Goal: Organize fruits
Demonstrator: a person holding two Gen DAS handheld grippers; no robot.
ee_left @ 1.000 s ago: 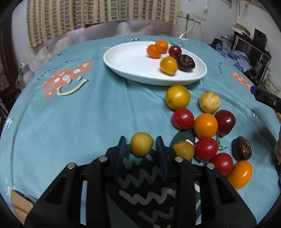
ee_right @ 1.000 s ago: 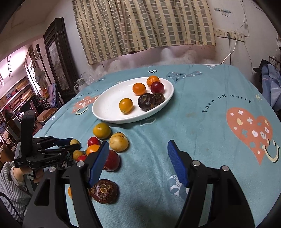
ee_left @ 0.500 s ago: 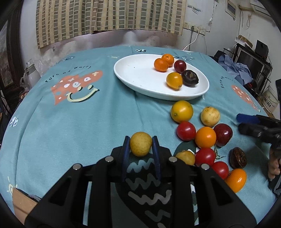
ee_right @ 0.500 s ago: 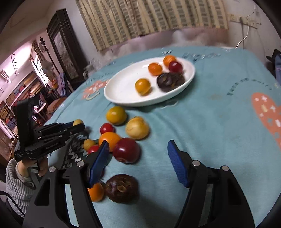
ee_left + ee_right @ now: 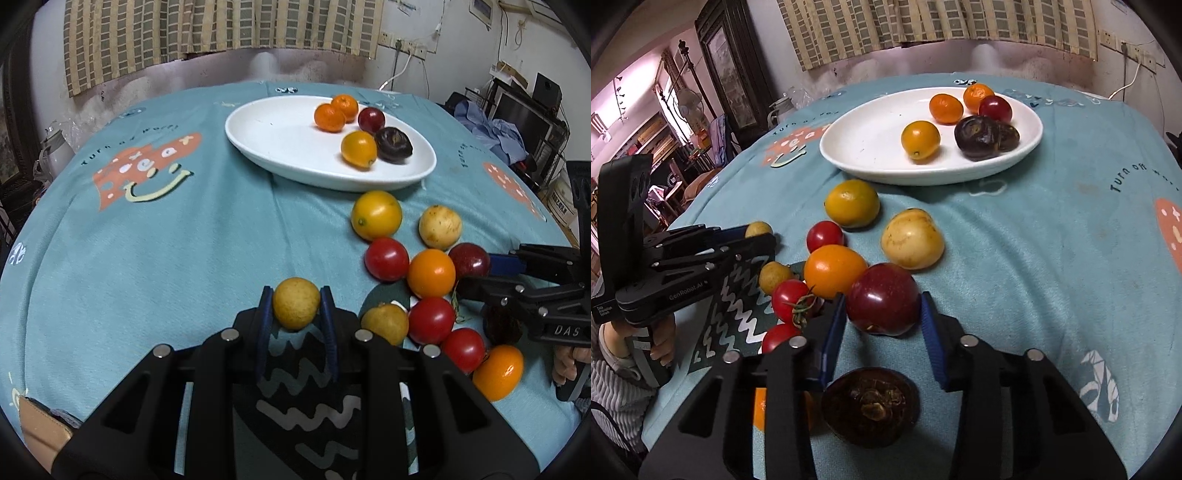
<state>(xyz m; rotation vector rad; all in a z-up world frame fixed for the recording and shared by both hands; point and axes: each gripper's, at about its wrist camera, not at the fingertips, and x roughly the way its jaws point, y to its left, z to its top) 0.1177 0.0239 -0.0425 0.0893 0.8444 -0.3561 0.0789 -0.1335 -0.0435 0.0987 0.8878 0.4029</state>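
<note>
My left gripper (image 5: 296, 306) is shut on a small yellow-brown round fruit (image 5: 295, 308), held just over the teal cloth. In the right wrist view the same gripper (image 5: 757, 232) shows at the left with that fruit (image 5: 758, 229) at its tips. My right gripper (image 5: 882, 314) has its jaws closing on a dark red plum (image 5: 882, 299), and the blue pads touch both of its sides. The white oval plate (image 5: 280, 147) at the back holds two mandarins, a red plum, a yellow tomato and dark brown fruit.
Loose fruit lies between the grippers: a yellow tomato (image 5: 852, 203), a pale yellow fruit (image 5: 912, 238), an orange tomato (image 5: 833, 271), red tomatoes (image 5: 788, 299). A dark brown fruit (image 5: 871, 400) sits under my right gripper. A dark zigzag mat (image 5: 306, 387) lies near me.
My right gripper moved forward and down over the dark red plum, and its wide jaws closed onto it. The left jaws tightened on the small yellow-brown fruit.
</note>
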